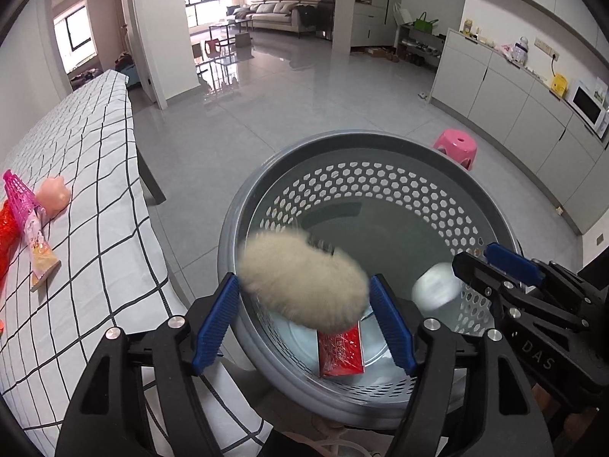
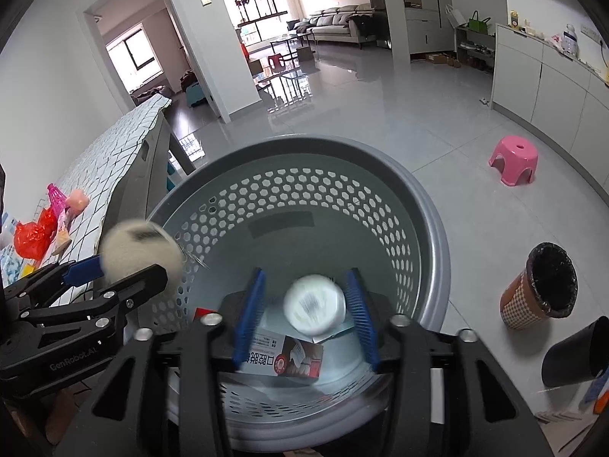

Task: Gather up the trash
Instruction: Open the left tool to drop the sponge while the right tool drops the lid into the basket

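Observation:
A grey perforated basket [image 1: 342, 141] [image 2: 304, 144] stands on the floor under both grippers. My left gripper [image 1: 302, 285] [image 2: 131, 266] is open over its near rim. A fluffy beige ball [image 1: 304, 278] [image 2: 141, 247] is blurred between the blue pads and looks loose. My right gripper [image 2: 306, 278] [image 1: 474, 257] is open above the basket's inside. A white round container [image 2: 316, 304] [image 1: 437, 285], also blurred, hangs between its pads with gaps on both sides. A red box [image 1: 340, 354] and a red-and-white carton [image 2: 281, 358] lie on the basket floor.
A table with a checked cloth [image 1: 95, 152] stands left of the basket and holds a pink mesh tube [image 1: 19, 198], a peach toy [image 1: 57, 194] and a red bag [image 2: 34, 236]. A pink stool [image 2: 514, 160], a lined brown bin [image 2: 540, 285] and a black cylinder [image 2: 578, 354] are on the right.

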`<state>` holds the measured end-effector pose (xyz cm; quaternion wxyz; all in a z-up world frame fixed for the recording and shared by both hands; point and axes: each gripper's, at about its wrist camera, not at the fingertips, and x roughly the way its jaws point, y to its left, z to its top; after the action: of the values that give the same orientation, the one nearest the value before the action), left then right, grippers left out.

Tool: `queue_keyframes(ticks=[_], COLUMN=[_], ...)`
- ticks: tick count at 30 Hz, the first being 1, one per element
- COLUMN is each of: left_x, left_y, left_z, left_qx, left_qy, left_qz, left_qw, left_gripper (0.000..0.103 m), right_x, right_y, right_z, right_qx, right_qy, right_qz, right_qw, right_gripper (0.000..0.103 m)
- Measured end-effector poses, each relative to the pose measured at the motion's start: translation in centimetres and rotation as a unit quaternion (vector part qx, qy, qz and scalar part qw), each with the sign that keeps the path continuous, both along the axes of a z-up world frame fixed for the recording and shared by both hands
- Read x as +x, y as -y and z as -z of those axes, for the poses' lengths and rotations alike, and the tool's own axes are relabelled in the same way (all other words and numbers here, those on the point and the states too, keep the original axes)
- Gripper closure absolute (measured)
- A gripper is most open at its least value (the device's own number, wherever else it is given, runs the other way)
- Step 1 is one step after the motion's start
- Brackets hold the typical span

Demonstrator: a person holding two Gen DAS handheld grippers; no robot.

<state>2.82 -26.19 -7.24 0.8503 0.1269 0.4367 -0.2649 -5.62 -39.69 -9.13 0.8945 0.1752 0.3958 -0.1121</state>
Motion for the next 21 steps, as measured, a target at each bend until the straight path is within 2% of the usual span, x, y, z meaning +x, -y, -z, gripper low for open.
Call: queue_keyframes(ticks=[21], left_x=[-1.0], left_y=[-1.8], left_z=[-1.5], left_qx=[-0.014], left_qy=[0.016], left_qz=[-0.013], left_qw=[0.9997], left_gripper=[0.031], right_x=[-1.6], right_y=[-0.6], right_z=[-1.4], right_qx=[-0.008], right_qy=[0.016], right_qz=[0.009], right_qw=[1.0], right_gripper=[0.046])
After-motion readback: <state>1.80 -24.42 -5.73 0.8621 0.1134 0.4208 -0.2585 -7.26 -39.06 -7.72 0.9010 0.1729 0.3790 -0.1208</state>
